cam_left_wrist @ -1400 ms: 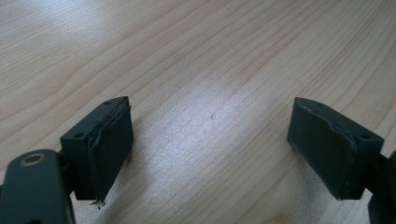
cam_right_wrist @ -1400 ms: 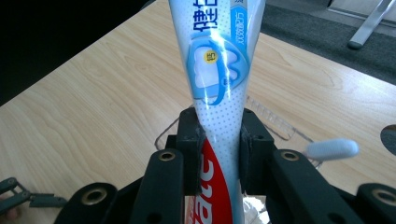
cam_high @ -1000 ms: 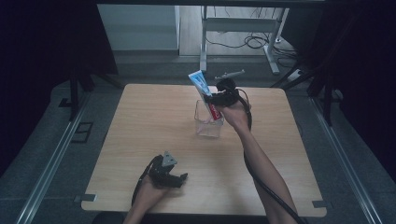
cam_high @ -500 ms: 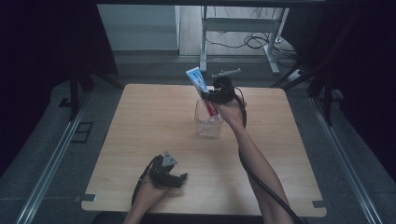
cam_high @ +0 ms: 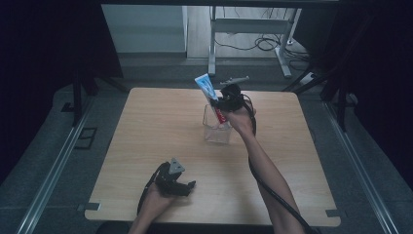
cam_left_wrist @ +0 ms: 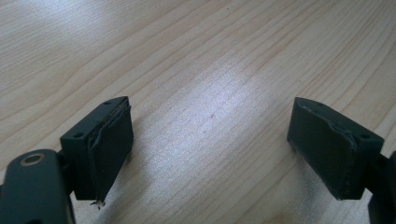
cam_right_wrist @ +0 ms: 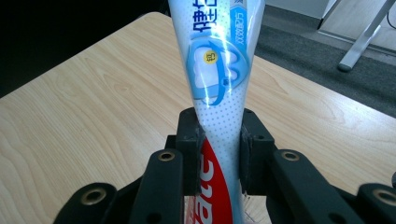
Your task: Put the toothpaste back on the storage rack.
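A blue, white and red toothpaste tube [cam_high: 210, 95] [cam_right_wrist: 217, 93] stands tilted with its lower end inside a clear plastic cup [cam_high: 215, 130] near the table's middle. My right gripper [cam_high: 225, 105] [cam_right_wrist: 218, 144] is shut on the tube's middle, just above the cup's rim. My left gripper [cam_high: 179, 186] [cam_left_wrist: 210, 144] rests low over bare wood near the front edge, open, with nothing between its pads [cam_left_wrist: 112, 149].
The light wooden table [cam_high: 146, 126] has free room to the left and right of the cup. Beyond its far edge are a grey floor, a white desk frame [cam_high: 253, 34] and loose cables. Dark curtains stand at both sides.
My right gripper has sunk a little with the tube, whose lower end now reaches deeper into the cup. The left gripper has stayed where it was.
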Available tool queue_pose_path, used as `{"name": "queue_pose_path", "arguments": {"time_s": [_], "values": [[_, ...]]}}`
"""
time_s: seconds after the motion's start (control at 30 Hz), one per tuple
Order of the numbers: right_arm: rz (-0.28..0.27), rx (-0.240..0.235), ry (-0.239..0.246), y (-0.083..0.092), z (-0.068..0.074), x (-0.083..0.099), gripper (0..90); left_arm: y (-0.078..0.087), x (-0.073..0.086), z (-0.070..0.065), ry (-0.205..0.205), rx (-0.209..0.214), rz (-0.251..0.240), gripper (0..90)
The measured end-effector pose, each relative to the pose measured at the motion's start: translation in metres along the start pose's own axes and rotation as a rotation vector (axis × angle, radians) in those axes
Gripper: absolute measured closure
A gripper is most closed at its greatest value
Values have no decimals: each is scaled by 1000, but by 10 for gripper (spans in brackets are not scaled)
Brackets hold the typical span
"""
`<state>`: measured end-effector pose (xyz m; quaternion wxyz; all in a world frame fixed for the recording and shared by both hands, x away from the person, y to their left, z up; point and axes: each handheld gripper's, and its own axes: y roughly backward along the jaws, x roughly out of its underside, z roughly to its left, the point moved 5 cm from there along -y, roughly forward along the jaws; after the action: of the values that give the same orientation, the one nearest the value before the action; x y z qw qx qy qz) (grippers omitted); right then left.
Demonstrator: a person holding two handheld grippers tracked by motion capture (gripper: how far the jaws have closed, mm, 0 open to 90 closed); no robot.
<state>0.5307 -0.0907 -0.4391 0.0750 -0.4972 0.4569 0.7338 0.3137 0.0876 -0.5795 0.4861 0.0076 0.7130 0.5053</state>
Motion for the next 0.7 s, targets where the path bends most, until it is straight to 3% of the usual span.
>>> {"name": "queue_pose_path", "arguments": {"time_s": [0.43,0.7], "values": [[18,19,2,-8,-4,16,723,0,0,0,2,0,-1,144],[38,-1,-4,-12,-3,26,717,0,0,0,2,-1,0,144]]}}
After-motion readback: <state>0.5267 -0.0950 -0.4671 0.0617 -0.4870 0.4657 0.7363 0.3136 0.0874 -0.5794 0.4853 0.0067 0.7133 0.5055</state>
